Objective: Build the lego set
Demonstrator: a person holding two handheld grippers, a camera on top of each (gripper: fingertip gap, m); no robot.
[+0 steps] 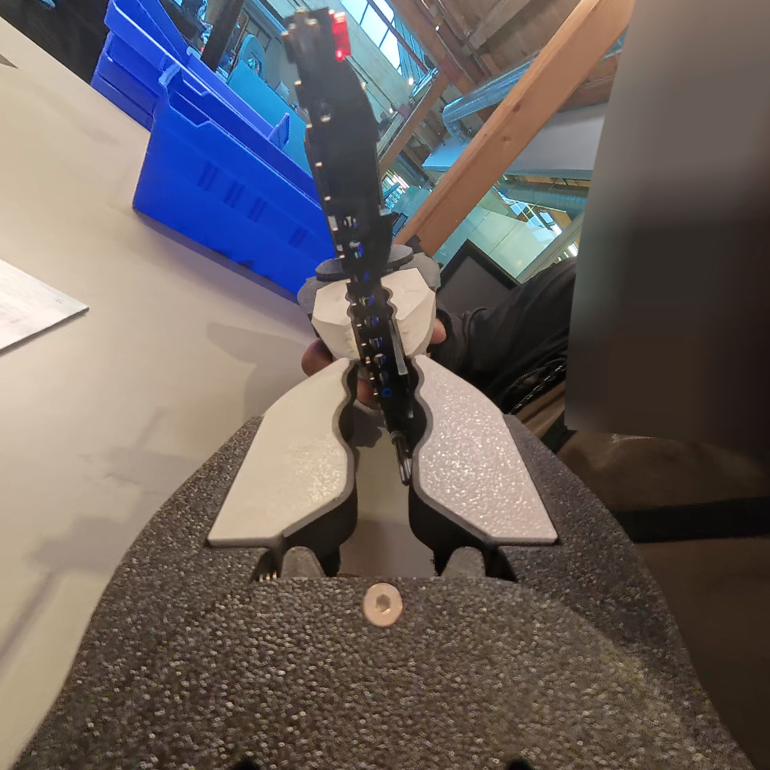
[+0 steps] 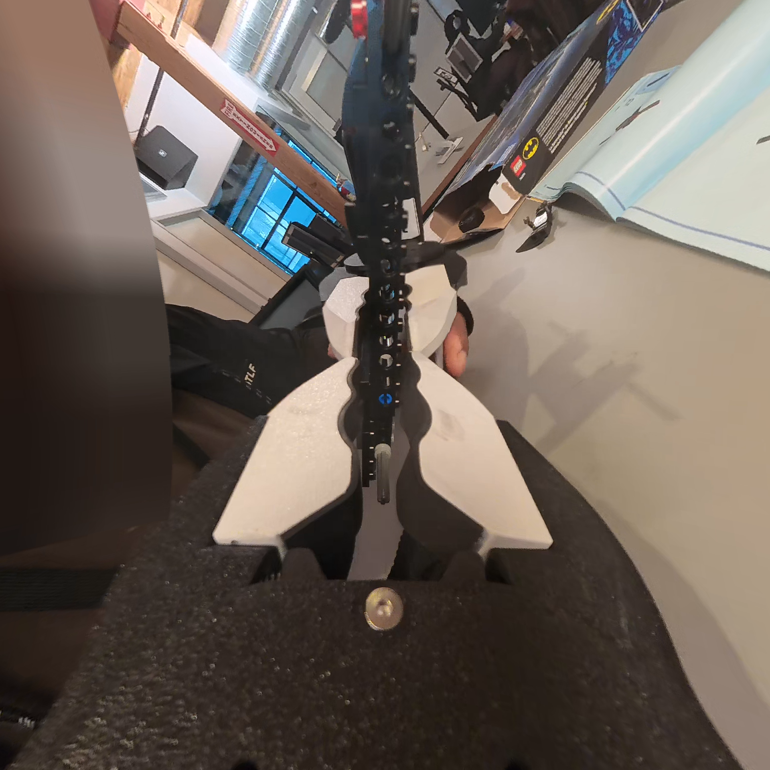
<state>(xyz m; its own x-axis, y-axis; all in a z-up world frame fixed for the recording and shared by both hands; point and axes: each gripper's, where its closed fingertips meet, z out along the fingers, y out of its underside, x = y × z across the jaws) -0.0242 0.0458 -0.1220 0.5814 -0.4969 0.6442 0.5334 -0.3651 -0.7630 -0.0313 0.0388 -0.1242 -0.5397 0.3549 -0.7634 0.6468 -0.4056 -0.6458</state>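
left gripper: its 2 pale fingers fill the lower middle of the left wrist view; the left gripper (image 1: 383,366) has the black brick model (image 1: 341,166) standing between its tips, with a thin slit showing beside the pad on the frame's left, so the jaws read as slackened, not clenched.
right gripper: in the right wrist view the right gripper (image 2: 381,366) is clenched on the same model, both scalloped pads against its sides at frame centre.
model: a long, thin black build with pins, a blue pin and a grey axle at the near end. it runs from centre to top of each frame and ends in red lights (image 1: 339,29). it is off the table.
meeting point: the 2 grippers face each other, tips nearly touching, with a hand (image 2: 456,346) behind the far one.
table: pale table (image 1: 104,333). a metal plate (image 1: 25,304) lies at the left edge.
farther: blue crates (image 1: 216,175) upper left. in the right wrist view, a printed box (image 2: 554,116), an open booklet (image 2: 687,146) and small black parts (image 2: 537,233) sit upper right.
background: a wooden beam (image 1: 500,133) and windows.
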